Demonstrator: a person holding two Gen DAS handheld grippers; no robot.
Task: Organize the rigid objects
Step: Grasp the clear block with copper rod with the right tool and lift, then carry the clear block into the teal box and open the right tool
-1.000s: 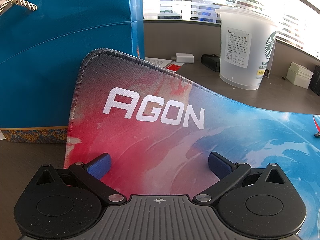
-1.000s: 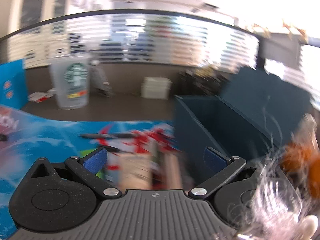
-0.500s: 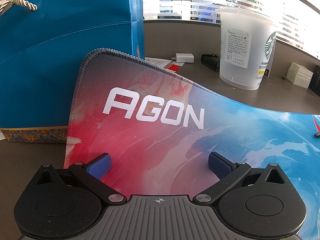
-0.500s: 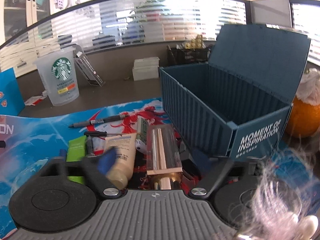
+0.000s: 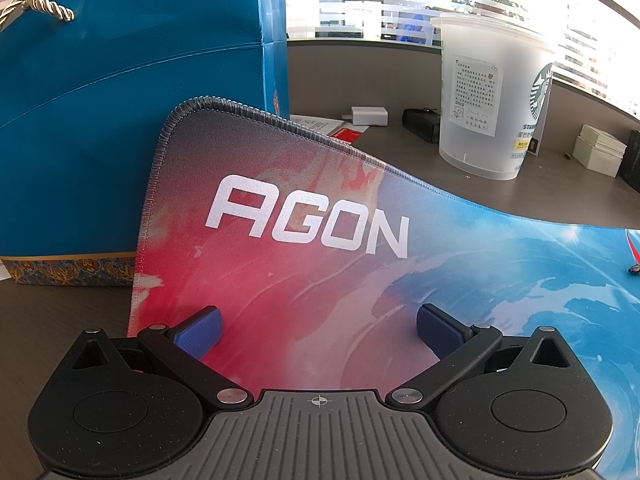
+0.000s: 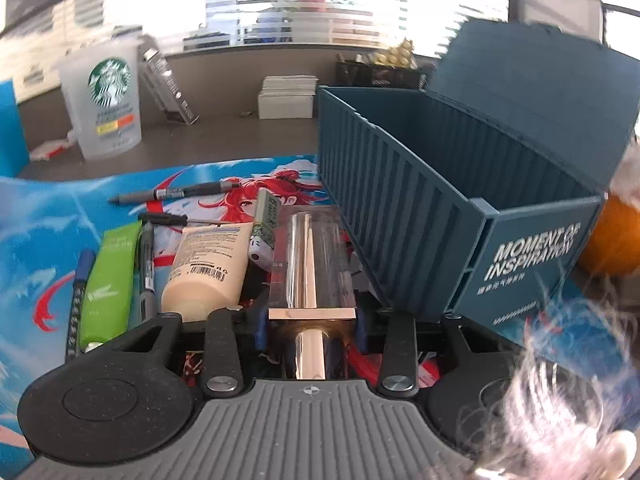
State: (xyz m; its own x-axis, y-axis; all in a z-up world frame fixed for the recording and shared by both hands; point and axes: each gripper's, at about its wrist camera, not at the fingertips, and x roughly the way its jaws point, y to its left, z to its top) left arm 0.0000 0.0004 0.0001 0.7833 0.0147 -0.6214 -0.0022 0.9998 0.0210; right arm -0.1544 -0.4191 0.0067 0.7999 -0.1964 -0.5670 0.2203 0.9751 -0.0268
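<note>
Teal container box (image 6: 400,200), lid up, seemingly empty beside right gripper (image 6: 311,322).

We counted two grippers, the left gripper (image 5: 318,332) and the right gripper (image 6: 311,322); one desk mat (image 5: 500,280); one container box (image 6: 460,184); one clear bottle (image 6: 310,256); two tubes, a cream tube (image 6: 208,264) and a green tube (image 6: 109,280); one Starbucks cup (image 5: 488,96); one blue gift bag (image 5: 120,100); three pens, possibly more, among them a grey pen (image 6: 176,192).
</note>
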